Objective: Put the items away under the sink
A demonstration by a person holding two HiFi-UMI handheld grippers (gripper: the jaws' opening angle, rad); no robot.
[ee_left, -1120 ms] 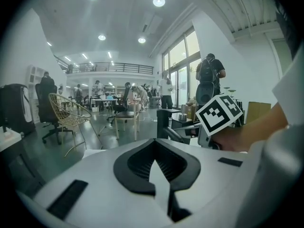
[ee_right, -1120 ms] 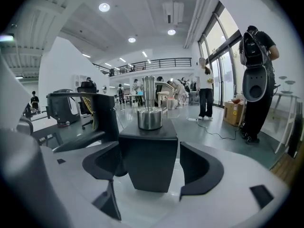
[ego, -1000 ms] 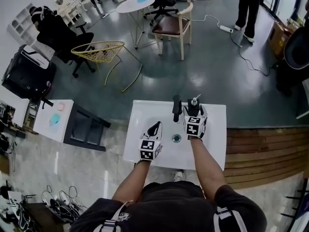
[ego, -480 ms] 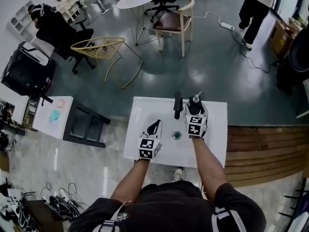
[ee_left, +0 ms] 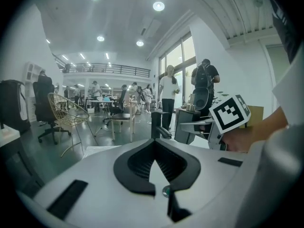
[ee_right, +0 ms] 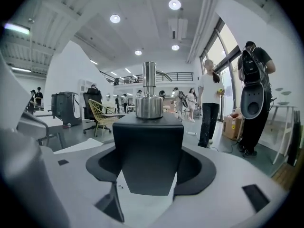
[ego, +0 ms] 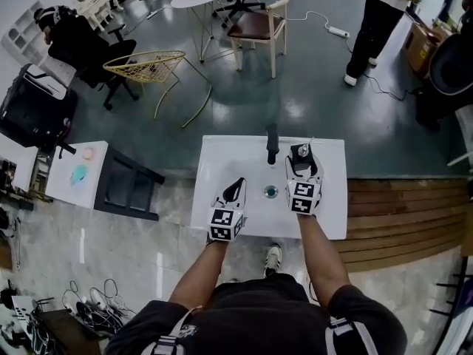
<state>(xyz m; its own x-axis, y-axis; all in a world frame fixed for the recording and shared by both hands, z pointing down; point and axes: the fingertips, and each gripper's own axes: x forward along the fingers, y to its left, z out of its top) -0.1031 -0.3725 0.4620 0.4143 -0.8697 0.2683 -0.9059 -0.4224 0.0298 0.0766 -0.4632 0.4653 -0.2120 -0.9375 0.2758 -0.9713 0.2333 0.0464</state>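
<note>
A black soap dispenser (ego: 301, 156) with a silver pump top (ee_right: 148, 99) is held upright by my right gripper (ego: 301, 164), whose jaws are shut on its square black body (ee_right: 149, 146). It hangs over the right rear part of the white sink top (ego: 222, 161), to the right of the black faucet (ego: 272, 145) and behind the drain (ego: 270, 191). My left gripper (ego: 236, 189) hovers over the left of the basin, shut with nothing between its pads (ee_left: 166, 163). In the left gripper view the faucet (ee_left: 159, 127) stands just ahead.
A white side table (ego: 77, 176) and a dark frame (ego: 129, 187) stand left of the sink. Wooden decking (ego: 399, 220) borders it on the right. Beyond are a yellow wire chair (ego: 151, 69), a wooden chair (ego: 259, 24) and a standing person (ego: 373, 21).
My right gripper has drawn the dispenser back from the sink's rear edge, toward me. The left gripper has barely moved. The person at the back has stepped leftward.
</note>
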